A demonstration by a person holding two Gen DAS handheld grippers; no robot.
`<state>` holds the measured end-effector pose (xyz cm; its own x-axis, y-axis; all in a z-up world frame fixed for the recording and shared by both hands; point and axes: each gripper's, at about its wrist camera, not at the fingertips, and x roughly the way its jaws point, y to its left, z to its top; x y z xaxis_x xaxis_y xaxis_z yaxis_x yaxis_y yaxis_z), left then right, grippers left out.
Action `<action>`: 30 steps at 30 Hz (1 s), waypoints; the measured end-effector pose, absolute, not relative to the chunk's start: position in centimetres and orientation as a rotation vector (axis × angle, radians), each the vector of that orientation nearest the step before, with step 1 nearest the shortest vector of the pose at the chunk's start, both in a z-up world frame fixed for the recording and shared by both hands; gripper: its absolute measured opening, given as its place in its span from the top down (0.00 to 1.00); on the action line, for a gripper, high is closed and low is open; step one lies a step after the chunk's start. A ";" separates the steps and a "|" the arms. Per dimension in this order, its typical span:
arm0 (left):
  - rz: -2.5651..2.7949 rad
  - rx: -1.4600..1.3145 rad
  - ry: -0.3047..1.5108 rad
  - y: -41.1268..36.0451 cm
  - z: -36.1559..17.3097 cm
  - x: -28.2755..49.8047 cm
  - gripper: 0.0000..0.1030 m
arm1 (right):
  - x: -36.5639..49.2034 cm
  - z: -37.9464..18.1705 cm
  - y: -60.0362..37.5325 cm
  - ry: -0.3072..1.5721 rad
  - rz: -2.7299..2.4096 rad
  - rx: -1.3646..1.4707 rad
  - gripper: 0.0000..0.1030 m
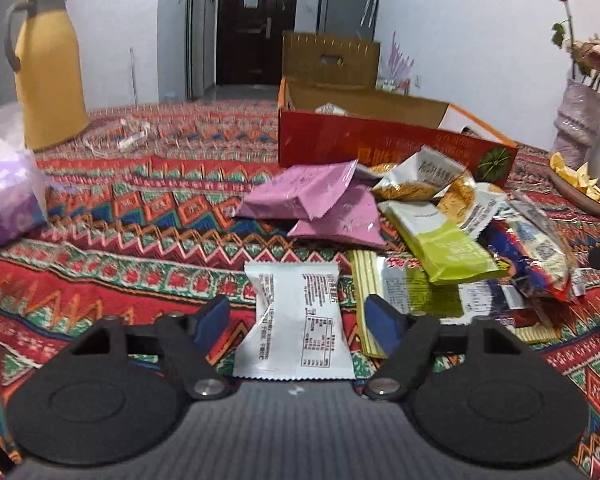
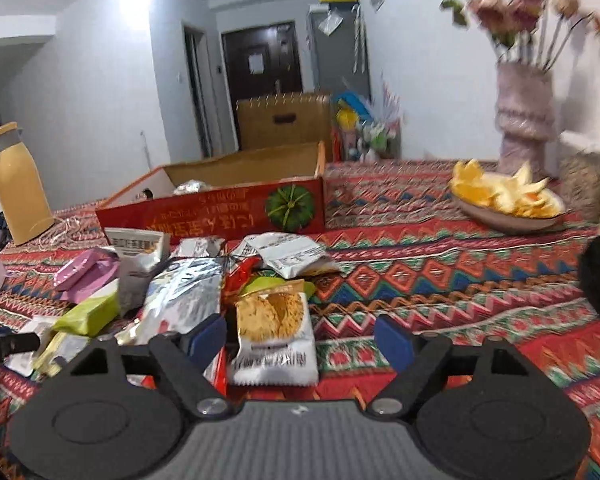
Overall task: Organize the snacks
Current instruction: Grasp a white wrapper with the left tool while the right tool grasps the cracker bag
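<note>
Left wrist view: your left tool [image 1: 300, 320] hides the near end of a white packet [image 1: 296, 320], print side up, flat on the patterned bench [image 1: 140, 216]; jaws wide, pads clear of it. Right wrist view, blurred at right: your right tool [image 2: 302, 338] stands wide around a biscuit packet [image 2: 274, 336], its left pad close beside, contact unclear; red box [image 2: 220, 210] beyond.

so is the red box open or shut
Open. The red box has no lid over it: the right wrist view looks straight past its rim onto the bare brown inner walls, with one silvery packet lying inside.
</note>
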<state>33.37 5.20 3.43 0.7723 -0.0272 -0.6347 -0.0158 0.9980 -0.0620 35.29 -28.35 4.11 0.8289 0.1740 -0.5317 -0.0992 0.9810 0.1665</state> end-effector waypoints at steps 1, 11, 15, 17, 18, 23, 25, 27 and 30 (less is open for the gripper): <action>-0.002 -0.074 0.701 5.3 3.1 33.7 0.21 | 36.0 3.8 -28.2 0.589 0.151 0.133 0.24; 0.011 0.002 0.686 4.3 2.8 33.9 0.57 | 39.0 1.5 -27.3 0.643 0.185 0.190 0.55; 0.009 -0.025 0.714 4.2 3.7 33.1 0.59 | 37.3 1.7 -27.5 0.630 0.178 0.183 0.56; 0.004 -0.044 0.688 4.1 4.7 31.5 0.59 | 35.8 1.9 -27.8 0.619 0.169 0.179 0.56; 0.004 -0.049 0.678 4.0 5.2 30.8 0.59 | 34.8 2.1 -28.0 0.618 0.159 0.174 0.56; -0.035 -0.076 0.644 2.6 6.9 25.5 0.59 | 29.1 2.6 -29.1 0.626 0.146 0.151 0.56; -0.050 -0.076 0.640 2.0 7.2 23.5 0.59 | 26.5 2.7 -29.2 0.631 0.144 0.129 0.56; -0.067 -0.077 0.638 1.5 7.2 21.4 0.59 | 24.0 2.8 -29.3 0.634 0.147 0.123 0.56; -0.077 -0.080 0.640 1.0 7.0 18.9 0.59 | 20.7 2.8 -29.4 0.637 0.161 0.121 0.56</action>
